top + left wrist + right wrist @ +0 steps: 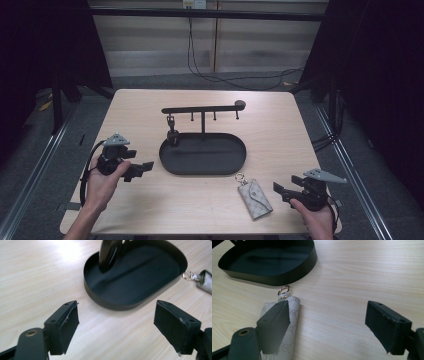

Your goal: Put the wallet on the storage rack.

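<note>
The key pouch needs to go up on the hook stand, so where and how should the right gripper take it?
Grip the key pouch across its flat body just below the ring, coming down from above. It lies flat on the table, ring towards the tray, so this probably leaves the ring free for a hook. The right gripper is open beside it.

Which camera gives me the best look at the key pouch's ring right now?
The right gripper view: the ring is close and sharp, lying on the table between the key pouch and the tray, touching neither jaw. The high view shows it small but whole. The left gripper view catches it at the edge, slightly blurred.
</note>
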`<action>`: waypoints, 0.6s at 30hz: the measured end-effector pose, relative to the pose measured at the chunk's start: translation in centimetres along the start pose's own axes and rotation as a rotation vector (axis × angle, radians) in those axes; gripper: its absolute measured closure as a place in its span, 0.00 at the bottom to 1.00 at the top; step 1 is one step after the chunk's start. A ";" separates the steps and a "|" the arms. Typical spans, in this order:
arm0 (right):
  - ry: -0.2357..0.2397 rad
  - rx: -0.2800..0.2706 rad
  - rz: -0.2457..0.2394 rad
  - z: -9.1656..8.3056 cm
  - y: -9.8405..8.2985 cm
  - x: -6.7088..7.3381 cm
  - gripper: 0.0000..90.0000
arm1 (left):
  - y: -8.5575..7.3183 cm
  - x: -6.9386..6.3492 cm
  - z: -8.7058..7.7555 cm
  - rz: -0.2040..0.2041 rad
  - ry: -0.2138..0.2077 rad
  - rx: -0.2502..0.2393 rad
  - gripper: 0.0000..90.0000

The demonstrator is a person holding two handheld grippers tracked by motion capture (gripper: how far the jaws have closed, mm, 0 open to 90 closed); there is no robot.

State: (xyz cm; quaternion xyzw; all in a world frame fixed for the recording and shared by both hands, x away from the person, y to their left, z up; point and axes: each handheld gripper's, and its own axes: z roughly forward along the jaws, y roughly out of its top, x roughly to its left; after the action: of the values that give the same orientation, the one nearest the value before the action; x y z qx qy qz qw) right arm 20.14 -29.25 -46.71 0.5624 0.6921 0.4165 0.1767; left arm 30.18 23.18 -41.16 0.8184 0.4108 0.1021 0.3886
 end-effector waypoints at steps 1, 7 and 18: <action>0.000 -0.001 -0.001 0.0 0.0 0.0 0.22 | -0.4 -0.2 0.0 0.004 -0.006 -0.004 0.23; 0.005 0.002 0.001 0.2 0.1 0.0 0.22 | -2.7 -0.2 0.2 -0.025 -0.026 -0.013 0.25; 0.025 0.040 -0.017 0.9 1.1 0.5 0.22 | -5.4 -1.2 -1.0 -0.023 -0.042 -0.052 0.24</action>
State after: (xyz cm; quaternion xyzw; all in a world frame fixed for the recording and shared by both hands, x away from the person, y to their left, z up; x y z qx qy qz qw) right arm 21.28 -28.39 -46.30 0.5545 0.7075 0.4078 0.1603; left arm 25.71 24.74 -44.18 0.8053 0.4089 0.0910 0.4194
